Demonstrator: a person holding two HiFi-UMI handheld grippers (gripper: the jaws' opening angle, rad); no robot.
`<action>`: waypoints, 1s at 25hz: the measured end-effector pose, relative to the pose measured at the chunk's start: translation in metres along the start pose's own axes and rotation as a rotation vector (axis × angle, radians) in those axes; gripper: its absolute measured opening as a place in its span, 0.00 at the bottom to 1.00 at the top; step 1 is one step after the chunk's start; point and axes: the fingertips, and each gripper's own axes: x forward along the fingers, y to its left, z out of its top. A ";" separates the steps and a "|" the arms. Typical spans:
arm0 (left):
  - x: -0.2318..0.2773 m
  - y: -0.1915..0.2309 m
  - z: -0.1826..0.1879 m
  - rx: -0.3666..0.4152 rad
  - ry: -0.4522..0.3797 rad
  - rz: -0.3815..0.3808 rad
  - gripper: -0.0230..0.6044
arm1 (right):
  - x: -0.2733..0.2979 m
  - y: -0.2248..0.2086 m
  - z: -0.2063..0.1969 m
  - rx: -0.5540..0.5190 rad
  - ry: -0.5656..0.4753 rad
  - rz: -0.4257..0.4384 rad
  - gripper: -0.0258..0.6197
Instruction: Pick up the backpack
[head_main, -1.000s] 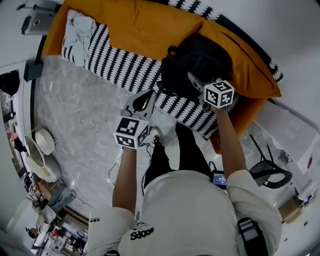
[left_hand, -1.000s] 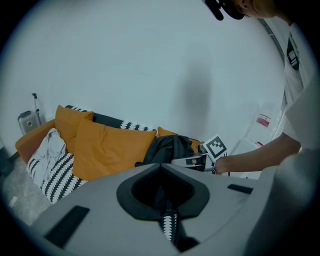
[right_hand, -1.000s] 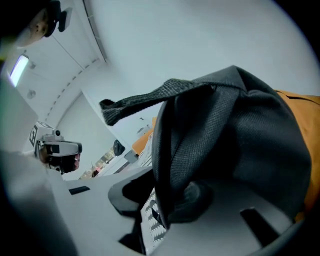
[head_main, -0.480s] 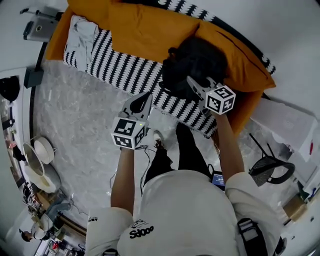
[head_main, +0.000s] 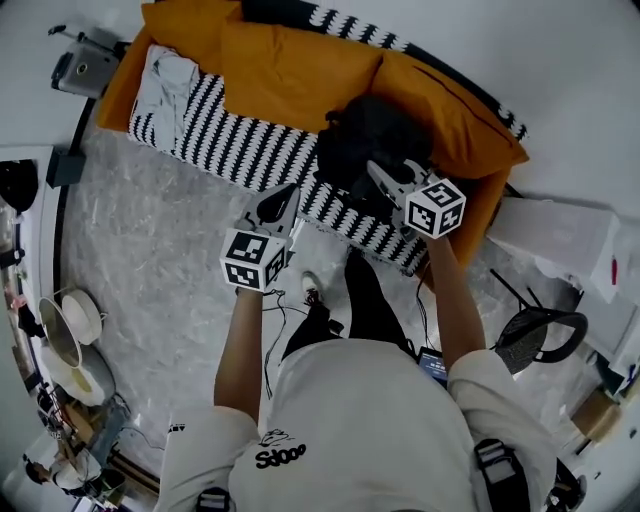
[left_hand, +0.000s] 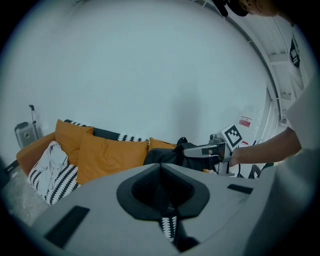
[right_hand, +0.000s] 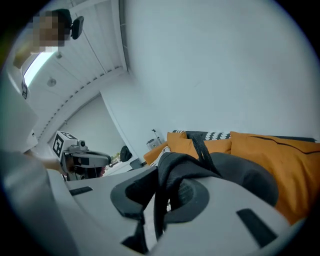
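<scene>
As the right gripper (head_main: 375, 172) rises from its earlier position, its jaws, which have just been closing, clamp the backpack (head_main: 365, 135) strap (right_hand: 167, 182).
Backpack sits bunched just ahead of it over the sofa (head_main: 250, 140); left gripper (head_main: 285, 195) jaws are together, empty.

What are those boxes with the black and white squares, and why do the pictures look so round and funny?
The boxes are marker cubes on two grabbing tools that a person holds, one in each hand. One picture comes from a camera on the person's head, looking down. The other two come from small wide-eyed cameras riding on the tools, which bend everything round. Below is an orange sofa with a zigzag cover, and a black backpack. The right gripper has just been closing its jaws and pinches the backpack's strap. The left gripper has its jaws together, holding nothing.
</scene>
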 end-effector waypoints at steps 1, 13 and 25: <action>-0.006 -0.003 0.001 0.006 -0.007 -0.002 0.07 | -0.005 0.006 0.001 -0.005 -0.004 -0.004 0.15; -0.081 -0.025 0.003 0.057 -0.066 -0.003 0.07 | -0.064 0.091 0.043 -0.086 -0.123 -0.036 0.15; -0.162 -0.058 0.030 0.184 -0.185 -0.004 0.07 | -0.146 0.200 0.077 -0.237 -0.211 -0.120 0.15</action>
